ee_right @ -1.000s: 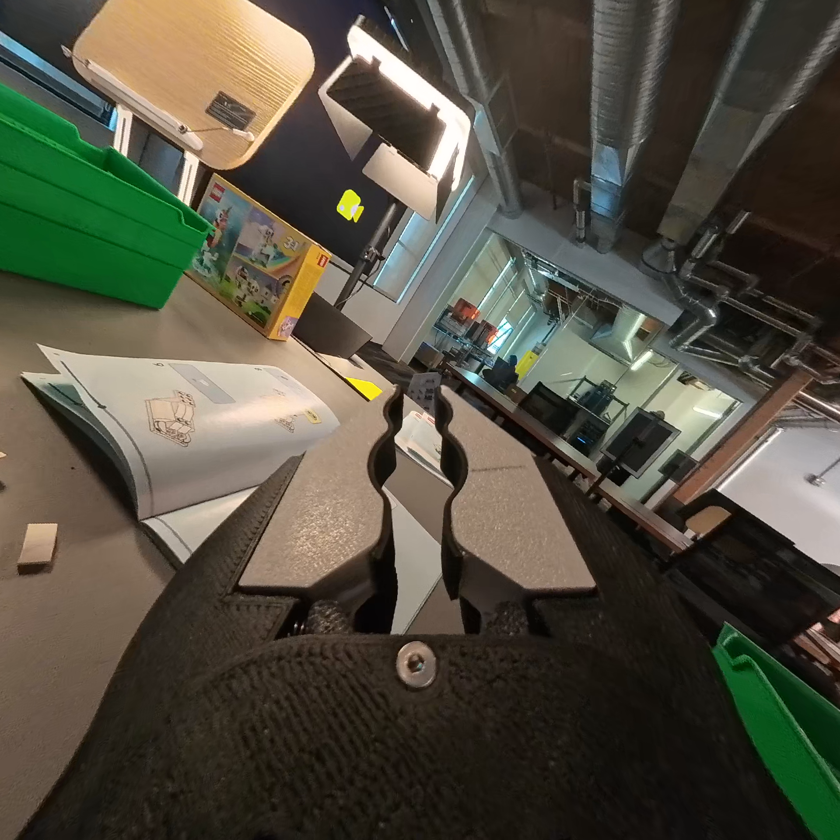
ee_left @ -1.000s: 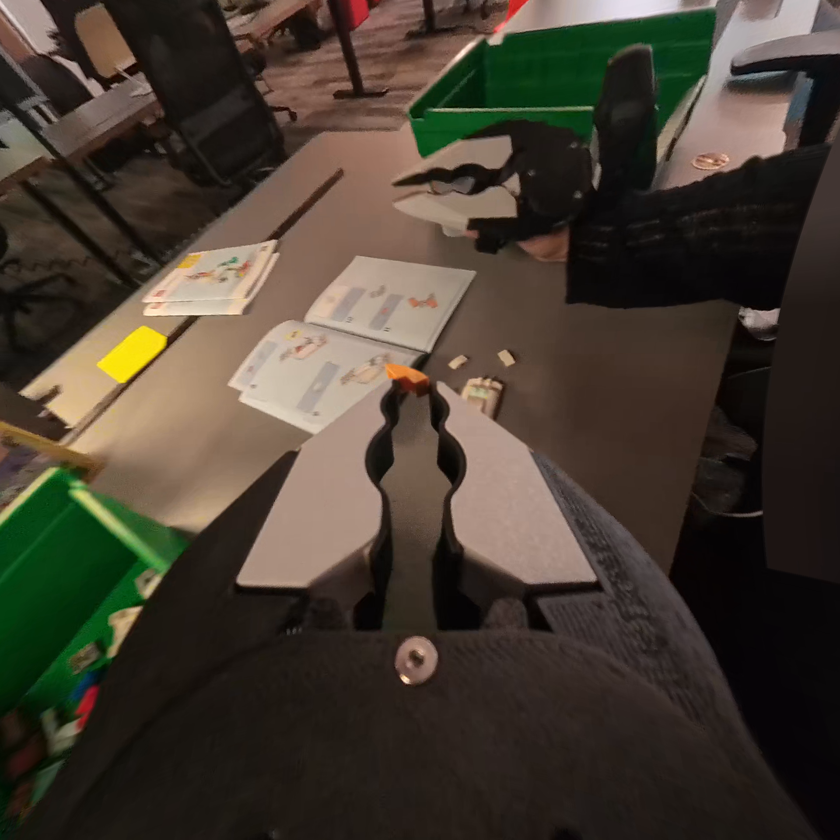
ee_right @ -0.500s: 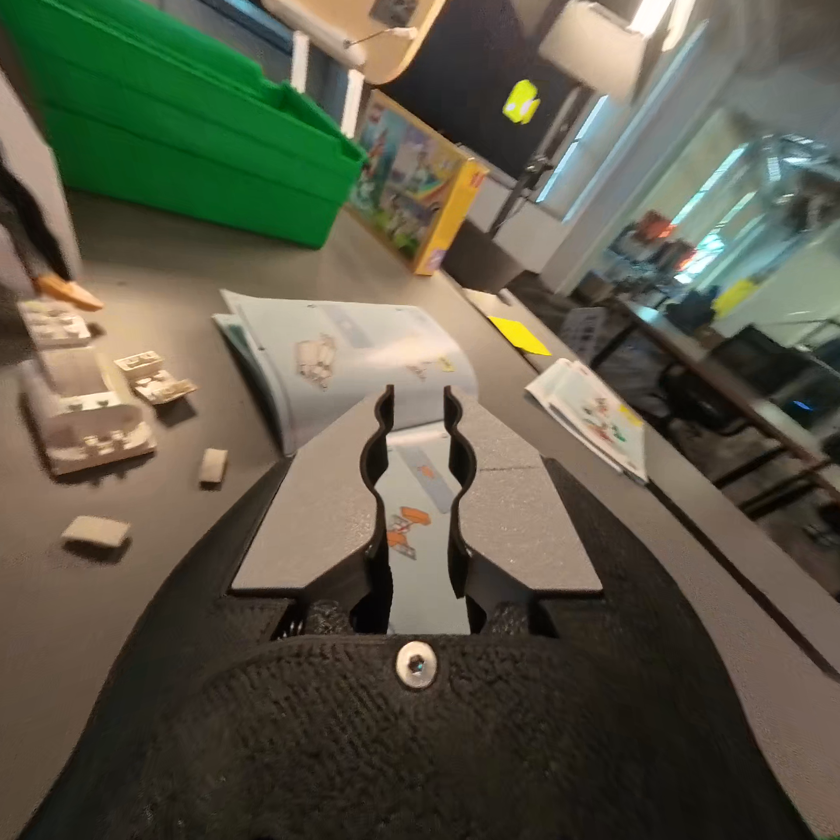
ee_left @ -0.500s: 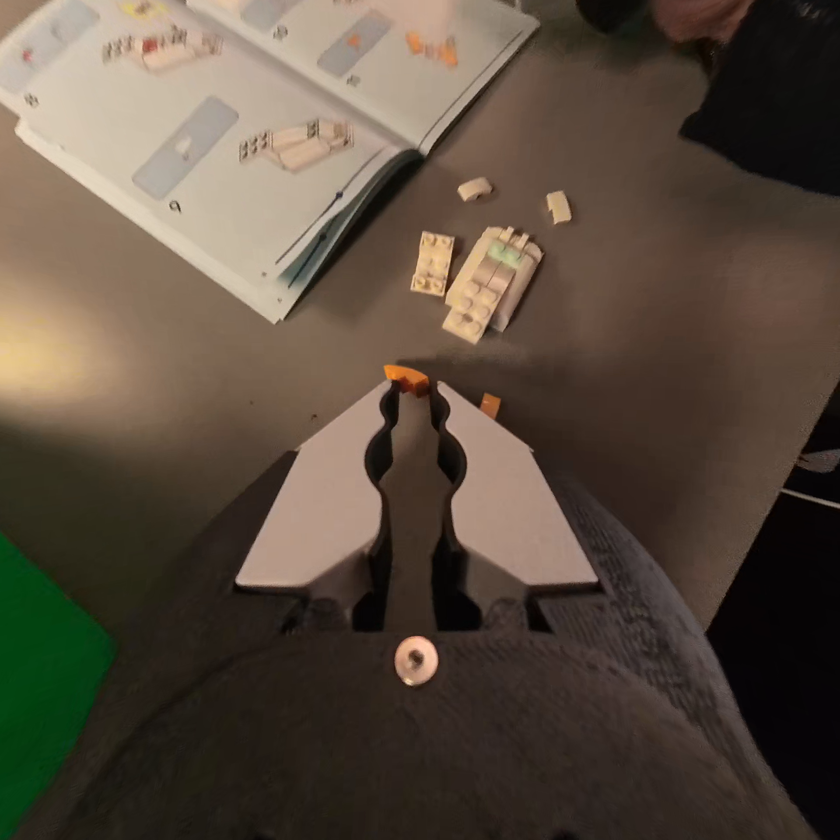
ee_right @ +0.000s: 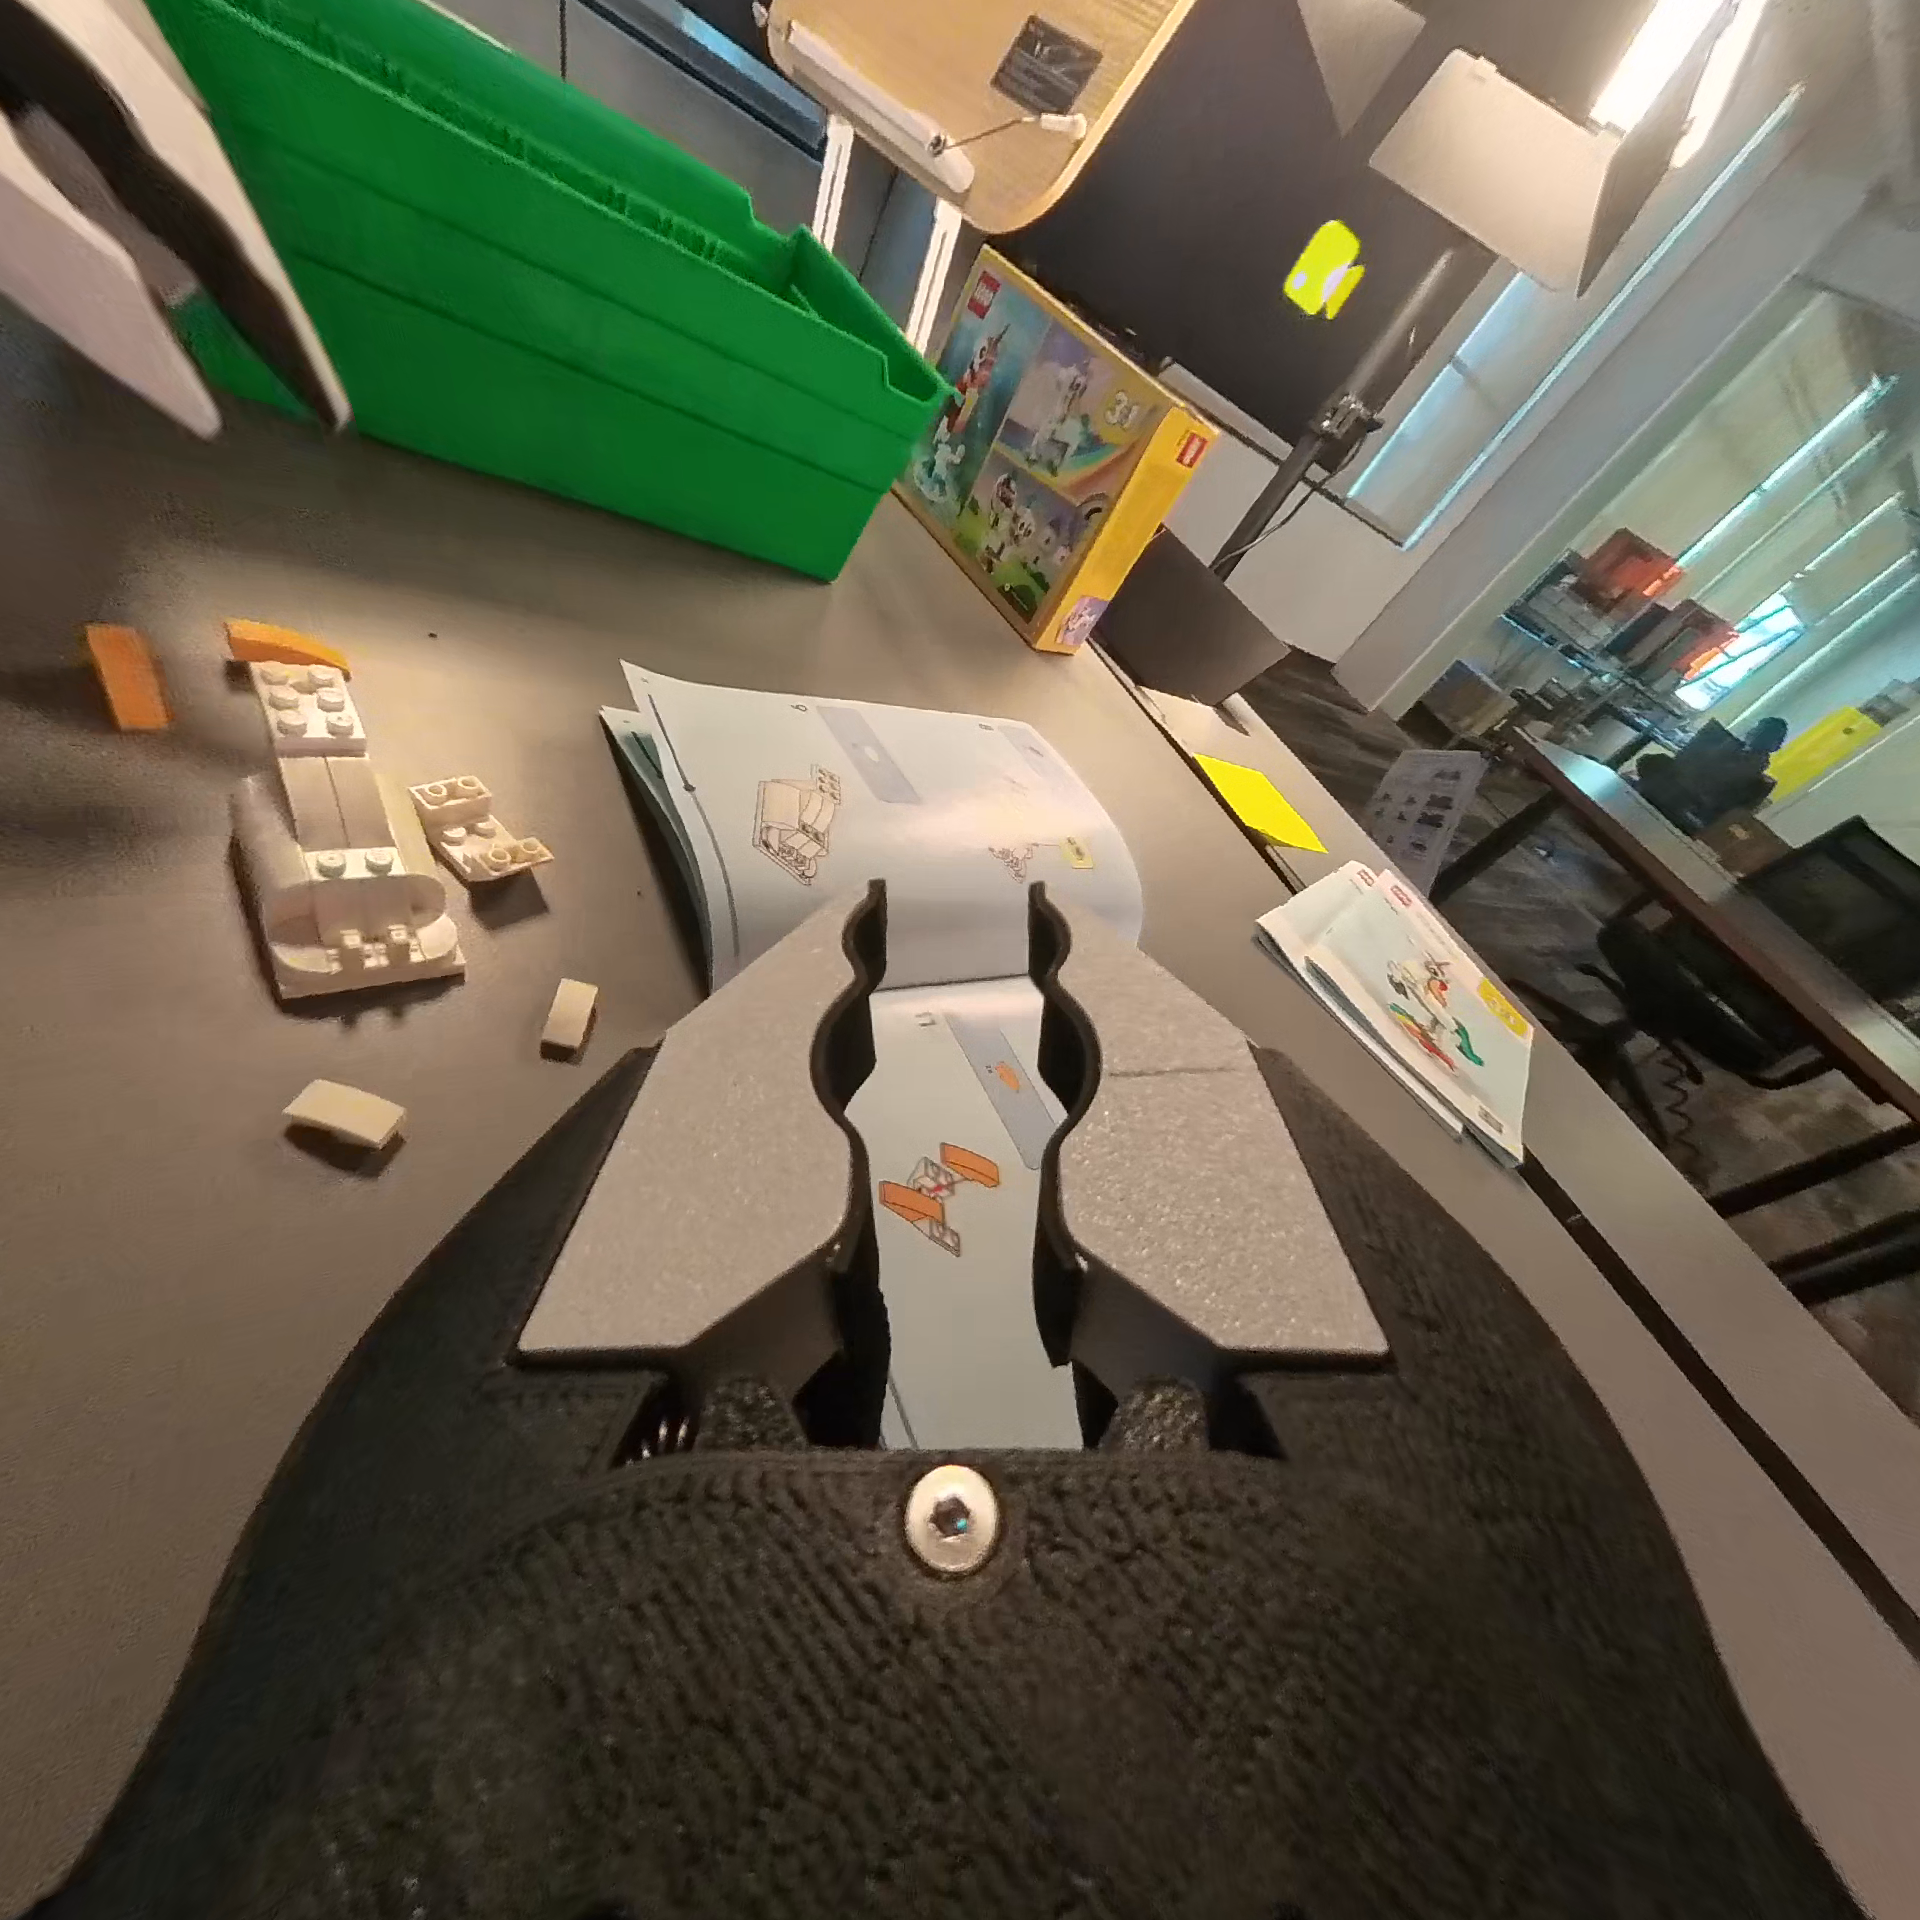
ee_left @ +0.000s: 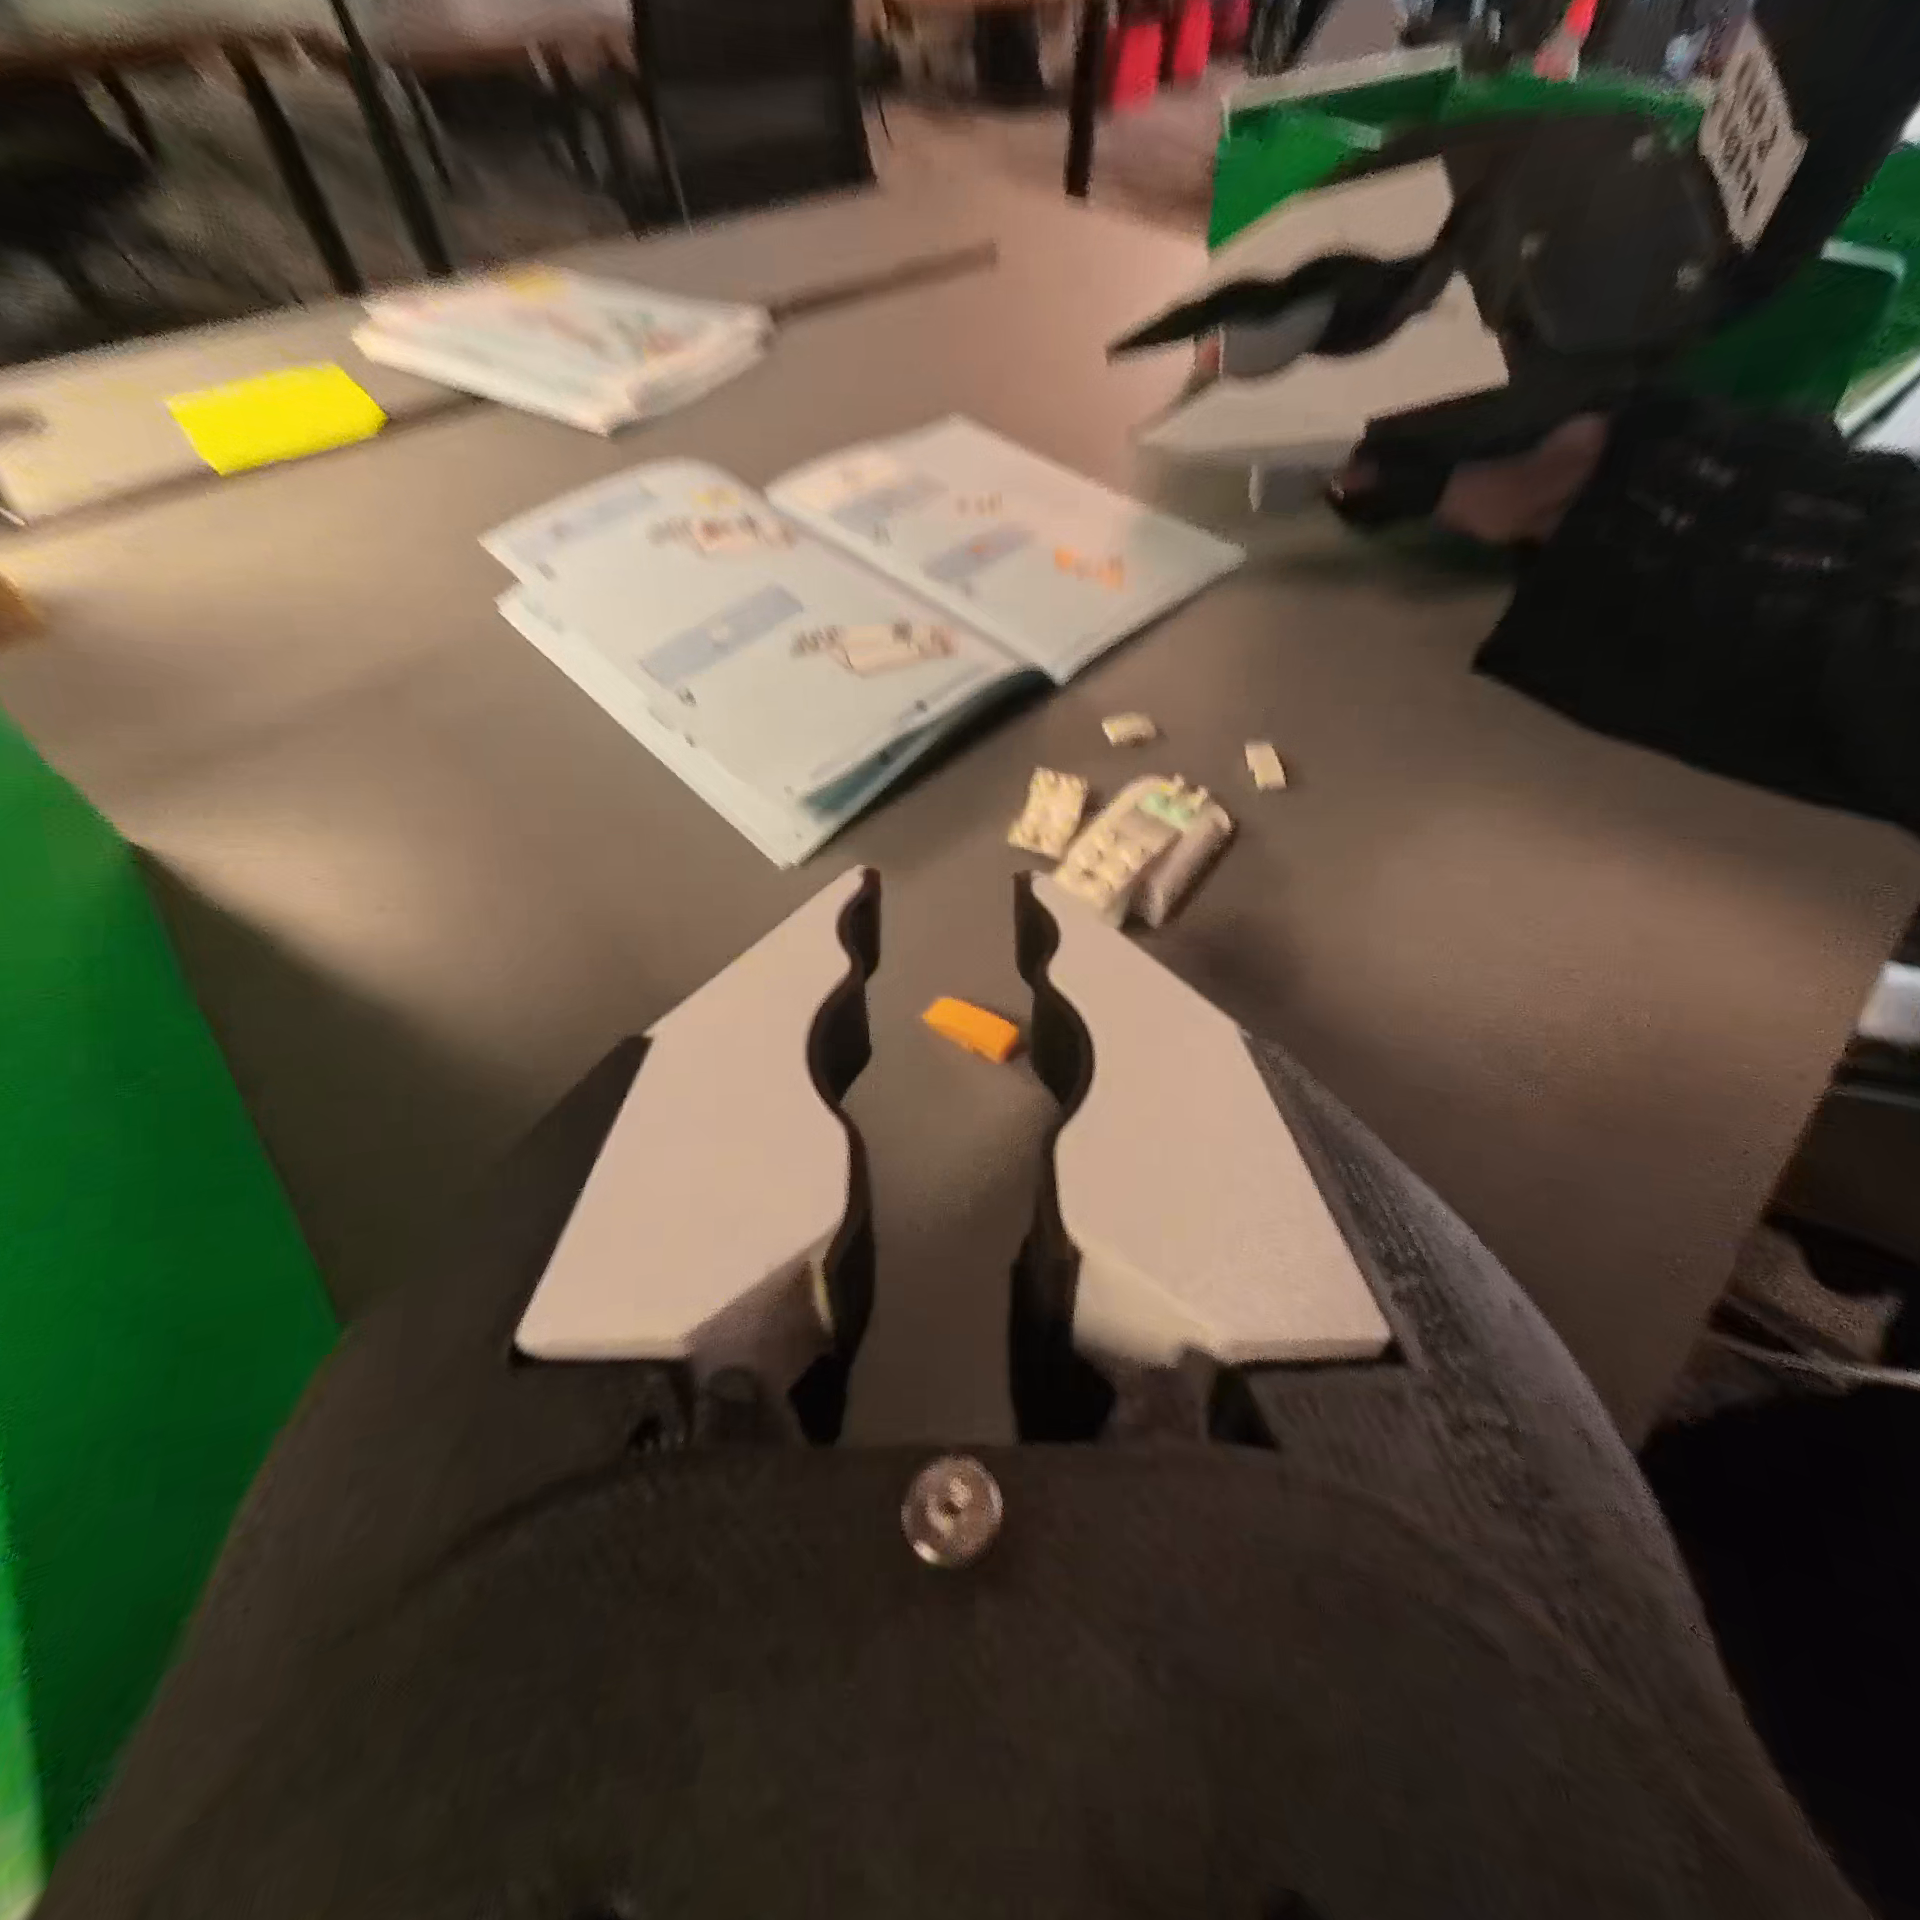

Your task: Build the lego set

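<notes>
On the dark surface [ee_left: 416,790] in front of me, my left tongs [ee_left: 943,896] are released, the two grey fingers spread with a clear gap and nothing between them. Seen through that gap, an orange curved brick [ee_left: 970,1029] lies loose on the surface, just inside my right-hand finger. Beyond the tips sits the white partial build [ee_left: 1143,847], with a small white plate [ee_left: 1049,812] just beside it and two tiny cream pieces [ee_left: 1265,766] a little farther out. The open instruction booklet [ee_left: 831,592] lies past them, and a closed stack of booklets [ee_left: 566,338] and a yellow note [ee_left: 275,416] are well beyond.

My right tongs [ee_right: 956,896] are released too, empty, hovering over the booklet [ee_right: 894,810] page. From this side, the white build [ee_right: 332,862] lies to the left, with a second orange brick [ee_right: 278,641] touching its far end and the other orange brick [ee_right: 127,675] just beside. A green bin [ee_right: 582,343] stands behind them, with the set's box [ee_right: 1049,468] leaning past it. The left view is blurred.
</notes>
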Demonstrator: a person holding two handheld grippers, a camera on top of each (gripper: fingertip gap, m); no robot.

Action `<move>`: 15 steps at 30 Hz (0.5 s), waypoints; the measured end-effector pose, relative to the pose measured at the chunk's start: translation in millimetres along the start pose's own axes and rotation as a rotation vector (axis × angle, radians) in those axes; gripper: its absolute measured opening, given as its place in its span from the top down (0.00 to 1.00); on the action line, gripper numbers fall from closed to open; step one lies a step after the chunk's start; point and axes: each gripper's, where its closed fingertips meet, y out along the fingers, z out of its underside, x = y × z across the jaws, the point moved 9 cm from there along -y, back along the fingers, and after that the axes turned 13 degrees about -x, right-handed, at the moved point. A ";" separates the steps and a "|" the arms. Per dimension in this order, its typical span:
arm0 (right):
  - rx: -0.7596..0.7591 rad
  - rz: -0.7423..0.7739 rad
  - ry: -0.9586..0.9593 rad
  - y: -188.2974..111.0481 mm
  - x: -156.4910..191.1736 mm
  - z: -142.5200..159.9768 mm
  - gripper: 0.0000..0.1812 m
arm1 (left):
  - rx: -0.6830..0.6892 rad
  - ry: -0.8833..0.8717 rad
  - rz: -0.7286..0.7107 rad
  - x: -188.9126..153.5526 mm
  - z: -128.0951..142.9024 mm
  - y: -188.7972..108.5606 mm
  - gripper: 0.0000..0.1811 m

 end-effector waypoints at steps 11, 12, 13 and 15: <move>0.181 -0.548 0.440 -9.9 30.0 -3.9 0.89 | -0.232 0.007 0.051 -2.1 1.6 3.3 0.86; 0.210 -0.562 0.432 -9.5 33.1 -2.0 0.89 | -0.233 0.010 0.049 -1.6 1.4 2.7 0.86; 0.231 -0.568 0.415 -8.4 35.9 0.0 0.89 | -0.234 0.007 0.052 -1.4 1.7 2.4 0.86; 0.251 -0.582 0.403 -4.9 41.0 2.4 0.88 | -0.225 -0.008 0.062 -1.5 2.9 2.8 0.86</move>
